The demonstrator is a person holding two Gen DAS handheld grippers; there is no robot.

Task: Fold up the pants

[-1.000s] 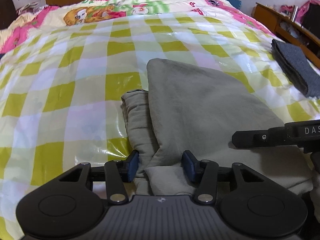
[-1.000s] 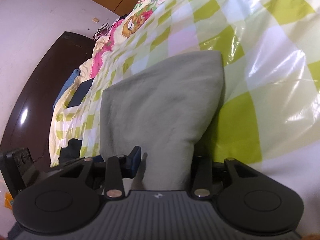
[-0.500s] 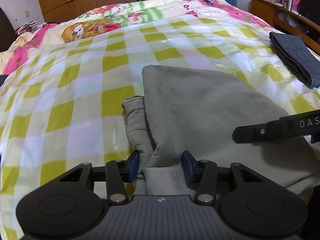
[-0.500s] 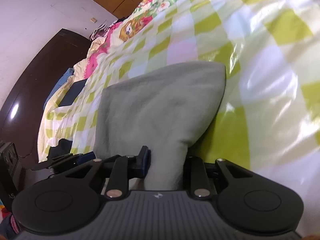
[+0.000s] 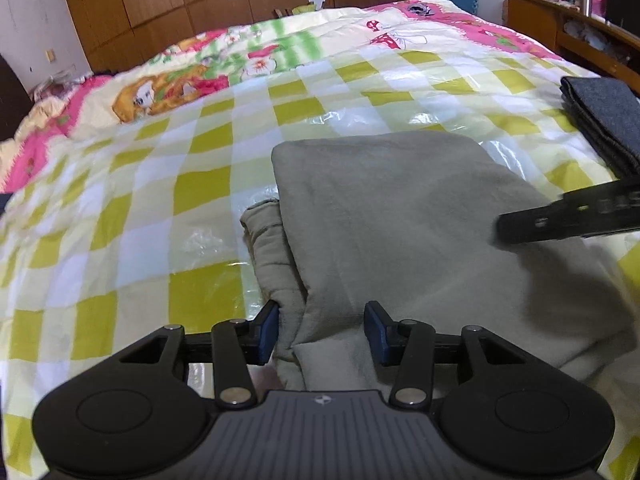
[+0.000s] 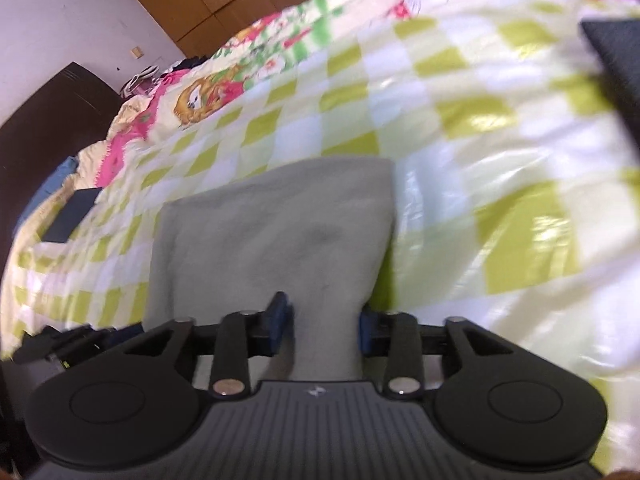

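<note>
The grey-green pants [image 5: 400,216] lie folded on the yellow-and-white checked bed cover [image 5: 160,200], a lower layer sticking out at their left edge. My left gripper [image 5: 322,330] is partly open, with the near edge of the pants between its blue pads, which stand apart from the cloth. My right gripper [image 6: 322,324] holds a bunched near corner of the pants [image 6: 276,232] between its pads. Its arm shows in the left wrist view [image 5: 568,216] over the pants' right side.
A folded dark grey garment [image 5: 604,120] lies on the bed at the right. A wooden side table [image 5: 568,28] stands beyond it. Wooden wardrobes [image 5: 180,4] line the far wall. A dark flat object [image 6: 72,220] lies at the bed's left edge.
Both grippers have lifted and tilted up, so more of the room shows. The right gripper swung right; its jaws narrowed onto the pants' corner. The left jaws stayed as wide.
</note>
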